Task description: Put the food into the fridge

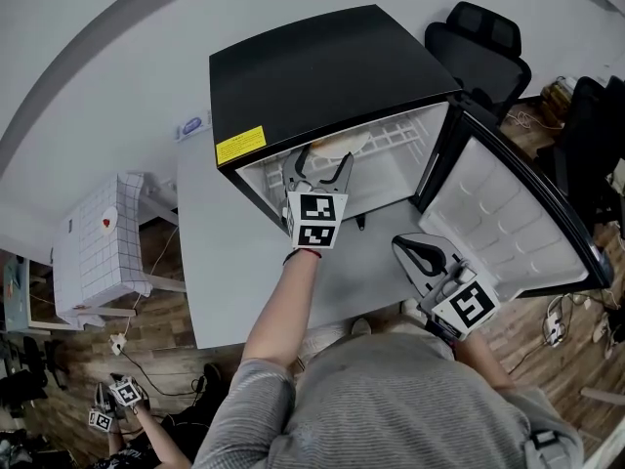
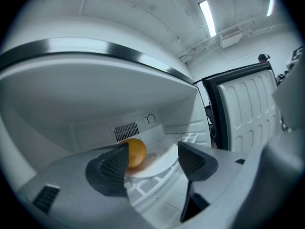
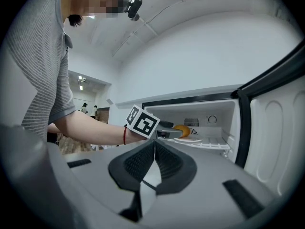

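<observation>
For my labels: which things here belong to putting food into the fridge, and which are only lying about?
Job: fridge, its open door, plate, orange on the plate, open left tongs, shut right tongs.
Lying about: black office chair, white checked box, loose cables.

You have a grey table (image 1: 232, 262) with the black fridge (image 1: 322, 66) standing directly on it, toward the far side. Inside the fridge, the white wire shelf (image 1: 395, 137) carries a white plate (image 2: 159, 162), which seems to lie toward the shelf's left part, though the wide-angle view makes that hard to judge. An orange (image 2: 138, 151) rests on the plate.
</observation>
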